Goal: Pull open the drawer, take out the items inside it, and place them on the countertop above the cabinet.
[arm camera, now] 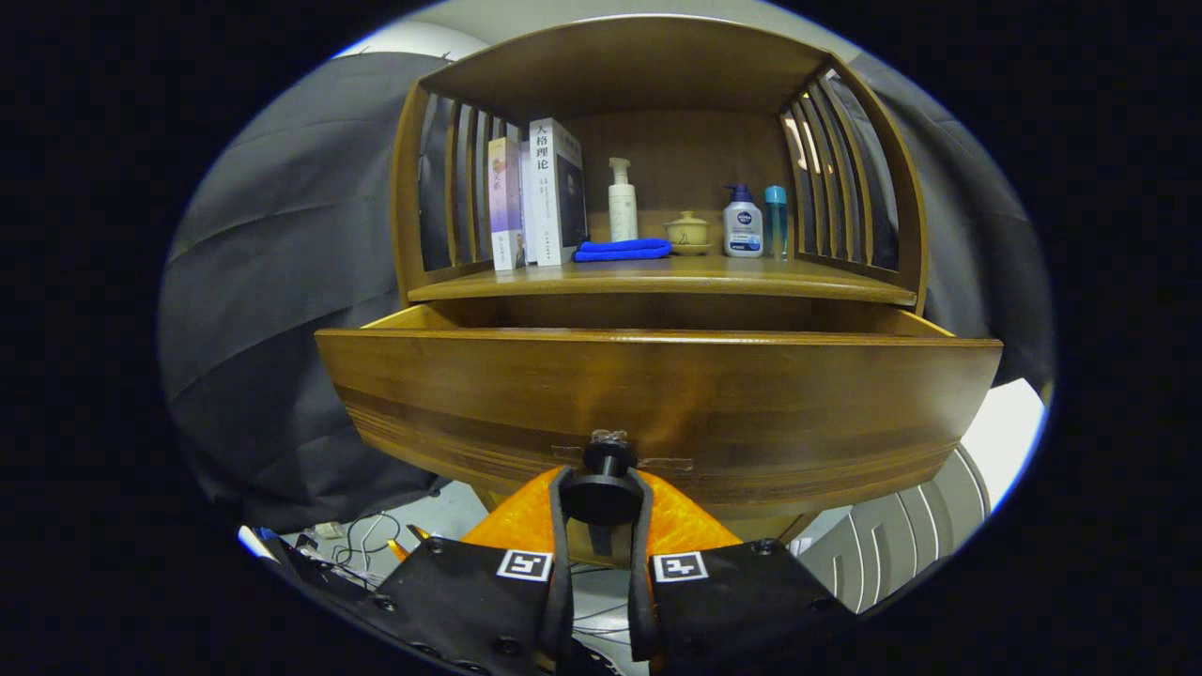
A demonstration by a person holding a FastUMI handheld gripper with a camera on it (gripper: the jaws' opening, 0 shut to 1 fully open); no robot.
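Gripping the drawer's knob (601,496) between both fingers, the tongs (601,507) have the drawer (657,404) pulled out below the tabletop (657,279); its contents, hidden from here, remain to be lifted.

The gripper (601,502) has black screwed housings bearing square markers.

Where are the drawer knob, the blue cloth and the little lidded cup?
Drawer knob (602,498): gripper view, on its round head, clamped between the claw's fingers.
Blue cloth (622,250): gripper view, middle of the folded cloth.
Lidded cup (687,231): gripper view, on its bowl.
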